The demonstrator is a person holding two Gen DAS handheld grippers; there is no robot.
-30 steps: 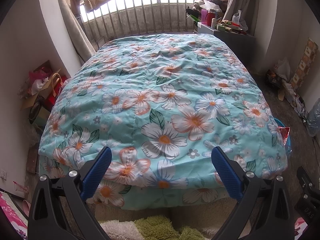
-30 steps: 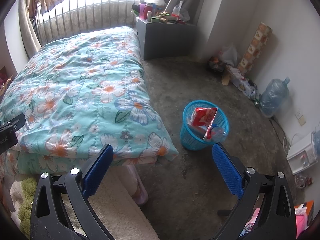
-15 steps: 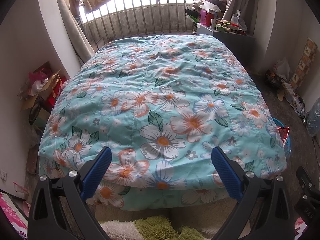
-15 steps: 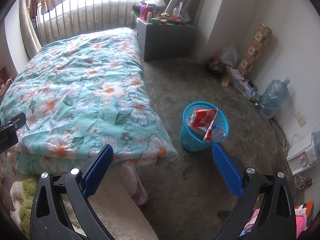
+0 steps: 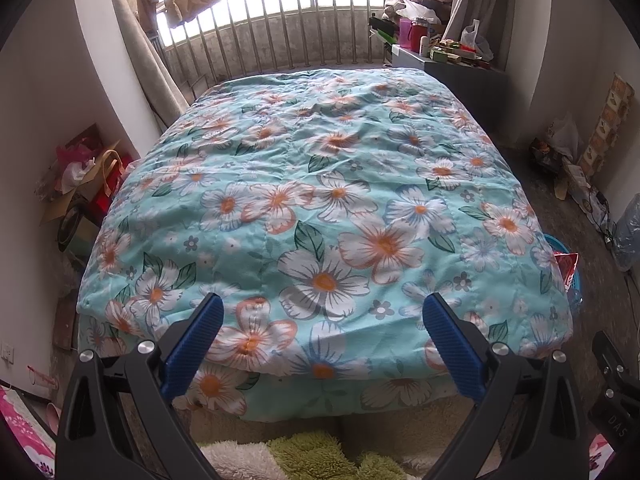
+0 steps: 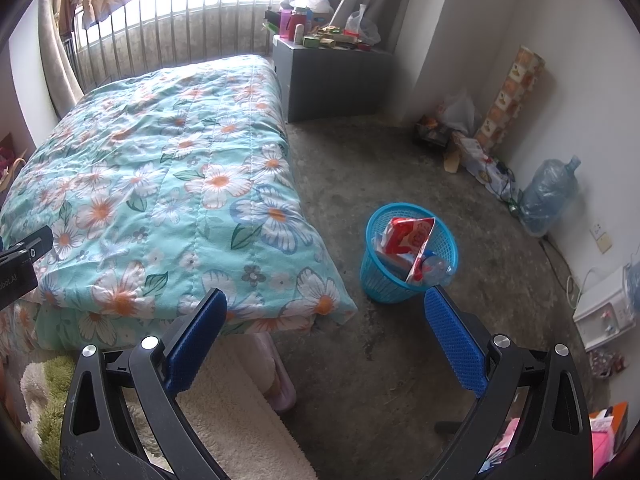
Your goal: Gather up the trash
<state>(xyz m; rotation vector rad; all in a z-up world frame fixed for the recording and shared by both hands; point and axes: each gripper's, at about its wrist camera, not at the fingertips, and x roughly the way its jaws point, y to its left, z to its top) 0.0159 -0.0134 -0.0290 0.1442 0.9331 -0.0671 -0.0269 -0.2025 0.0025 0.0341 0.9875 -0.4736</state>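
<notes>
A blue mesh basket stands on the bare concrete floor near the foot corner of the bed, holding a red-and-white snack bag and a clear plastic bottle. The right gripper hangs with its jaws wide apart, empty, above the floor beside the bed. The left gripper, likewise spread and empty, faces the foot edge of the floral quilt. A grey cabinet stands by the railed window; a water jug leans at the wall.
</notes>
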